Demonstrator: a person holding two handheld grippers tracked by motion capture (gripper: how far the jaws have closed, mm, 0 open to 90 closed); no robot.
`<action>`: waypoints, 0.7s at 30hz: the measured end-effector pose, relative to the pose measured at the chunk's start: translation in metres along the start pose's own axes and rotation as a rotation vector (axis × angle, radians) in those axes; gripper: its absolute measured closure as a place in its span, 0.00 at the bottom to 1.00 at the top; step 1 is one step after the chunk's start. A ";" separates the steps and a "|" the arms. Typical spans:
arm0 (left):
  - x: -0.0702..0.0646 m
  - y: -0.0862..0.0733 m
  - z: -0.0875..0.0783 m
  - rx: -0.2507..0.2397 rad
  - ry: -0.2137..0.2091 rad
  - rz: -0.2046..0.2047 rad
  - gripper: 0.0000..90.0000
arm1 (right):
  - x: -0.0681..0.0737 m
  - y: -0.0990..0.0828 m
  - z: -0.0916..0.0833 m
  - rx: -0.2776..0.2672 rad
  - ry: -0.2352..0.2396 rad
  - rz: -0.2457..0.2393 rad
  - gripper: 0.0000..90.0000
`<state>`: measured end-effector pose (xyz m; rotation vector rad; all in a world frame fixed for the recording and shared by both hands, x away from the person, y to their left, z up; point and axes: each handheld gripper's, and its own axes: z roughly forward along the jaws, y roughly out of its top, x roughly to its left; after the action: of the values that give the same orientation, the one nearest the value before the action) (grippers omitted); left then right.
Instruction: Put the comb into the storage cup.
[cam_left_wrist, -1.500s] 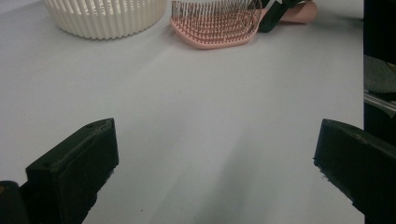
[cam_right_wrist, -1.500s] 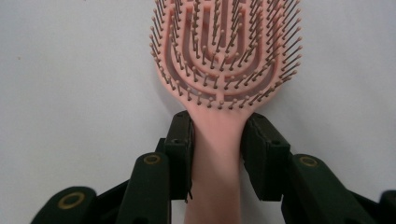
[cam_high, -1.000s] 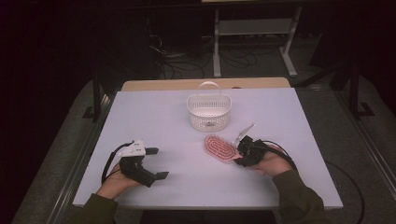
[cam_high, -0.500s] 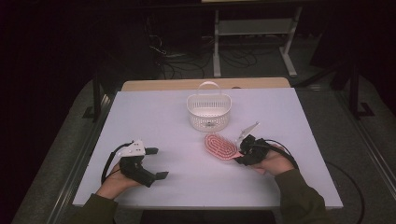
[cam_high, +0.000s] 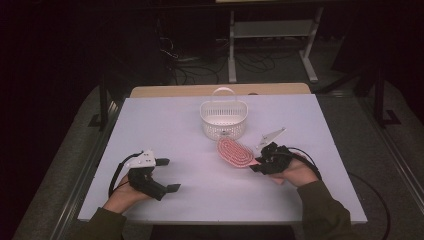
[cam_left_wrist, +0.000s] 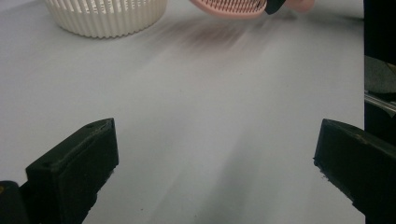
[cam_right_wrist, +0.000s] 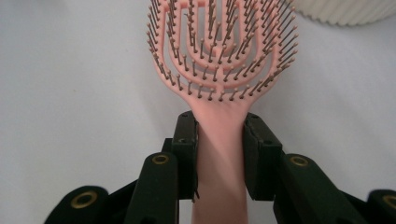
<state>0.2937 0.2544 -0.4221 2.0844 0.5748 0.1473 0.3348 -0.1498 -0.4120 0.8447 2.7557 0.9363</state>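
On my left, at about seven o'clock on the white table (cam_high: 165, 115), the left gripper (cam_high: 167, 175) sits just where it did a second ago, jaws spread wide with nothing between them. In the left gripper view I see bare tabletop between the two black jaws, the basket and the brush far off at the top.

Moving across to the middle, the white basket (cam_high: 224, 119) stands at twelve o'clock, upright, its handle raised. It has not moved.

To the right, at roughly four o'clock, the right gripper (cam_high: 260, 165) is pinching the pink hairbrush (cam_high: 235, 151) by its handle. The right gripper view shows both pads pressed against the sides of the handle, just below the head. Compared with a second ago the brush has shifted only slightly: the head looks a touch nearer the basket, and the grip has held the same throughout. In the left gripper view the head seems to be clear of the table with a shadow under it, so I judge the brush is picked up and the carry toward the basket is only beginning.

The brush itself is a vented paddle type: an oval pink head of curved open ribs, set with rows of thin bristles with small rounded tips, bristles facing up. The handle is smooth pink plastic, narrow, and should not slip if I keep the squeeze.
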 end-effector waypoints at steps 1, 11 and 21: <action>0.000 0.000 0.000 0.000 0.000 0.001 0.00 | 0.000 0.000 -0.001 -0.009 0.004 0.000 0.76; 0.000 0.000 0.001 0.004 -0.001 -0.002 0.00 | 0.004 0.007 -0.008 -0.086 0.029 0.001 0.76; 0.000 0.001 0.002 0.008 0.002 0.001 0.00 | 0.008 0.014 -0.014 -0.146 0.036 -0.002 0.76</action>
<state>0.2947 0.2531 -0.4224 2.0924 0.5761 0.1481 0.3311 -0.1444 -0.3920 0.8089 2.6769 1.1468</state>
